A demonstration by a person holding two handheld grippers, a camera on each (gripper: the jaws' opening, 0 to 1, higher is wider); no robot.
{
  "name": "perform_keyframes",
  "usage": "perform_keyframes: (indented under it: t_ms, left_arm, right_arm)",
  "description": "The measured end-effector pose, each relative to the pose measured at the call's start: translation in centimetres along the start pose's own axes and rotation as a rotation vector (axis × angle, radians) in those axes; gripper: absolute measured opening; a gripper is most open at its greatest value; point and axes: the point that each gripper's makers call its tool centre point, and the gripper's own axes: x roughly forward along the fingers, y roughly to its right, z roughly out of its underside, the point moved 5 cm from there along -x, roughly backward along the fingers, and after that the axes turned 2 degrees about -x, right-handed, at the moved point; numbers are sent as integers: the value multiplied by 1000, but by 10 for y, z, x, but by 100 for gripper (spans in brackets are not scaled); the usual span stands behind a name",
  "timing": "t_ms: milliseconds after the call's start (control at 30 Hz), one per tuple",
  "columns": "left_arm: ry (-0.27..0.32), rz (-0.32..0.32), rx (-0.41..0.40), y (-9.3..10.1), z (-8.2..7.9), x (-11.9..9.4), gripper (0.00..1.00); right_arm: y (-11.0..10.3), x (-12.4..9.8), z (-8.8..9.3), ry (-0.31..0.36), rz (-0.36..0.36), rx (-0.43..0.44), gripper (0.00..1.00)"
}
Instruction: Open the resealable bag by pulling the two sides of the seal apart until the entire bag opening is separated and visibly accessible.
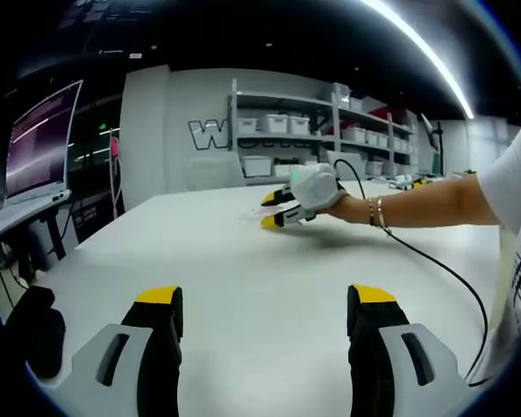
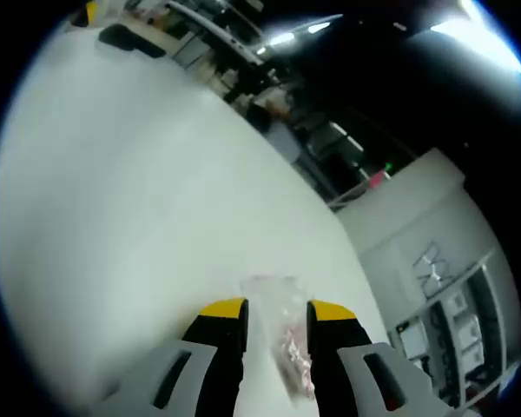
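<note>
1. Clear plastic of the resealable bag lying between the yellow-tipped jaws of the right gripper in the right gripper view, flat on the white table, far edge reaching just past the tips.
2. Small pinkish pieces visible inside the bag, too blurred to name; near end cut off between the jaw bases.
3. Jaws standing a narrow gap apart with the bag in that gap; impossible to tell whether pressing on it or merely flanking it.
4. Left gripper with jaws spread wide apart above bare tabletop, nothing between them.
5. Ahead of the left jaws, well apart from them: the right gripper held in a person's hand, yellow tips lowered onto the table, a black cable trailing back from it.
6. Something pale at those far tips, too small to make out.
7. Beyond the table: shelves with white storage bins, a lit monitor off to the left.
</note>
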Motion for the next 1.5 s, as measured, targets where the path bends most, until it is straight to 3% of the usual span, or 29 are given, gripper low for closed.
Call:
perform_keyframes:
  t_ms: [533, 800, 1100, 1500]
  left_arm:
    - [2, -9, -4, -4, 0, -1, 76]
    - [-1, -7, 0, -3, -1, 1, 76]
    - [1, -9, -1, -2, -2, 1, 76]
    - [6, -4, 11, 2, -6, 0, 76]
  right_arm:
    - [4, 12, 2, -15, 32, -3, 21]
    - [0, 18, 5, -20, 26, 38, 5]
    - [2, 18, 10, -13, 3, 151, 0]
    - [40, -10, 12, 65, 99, 384, 0]
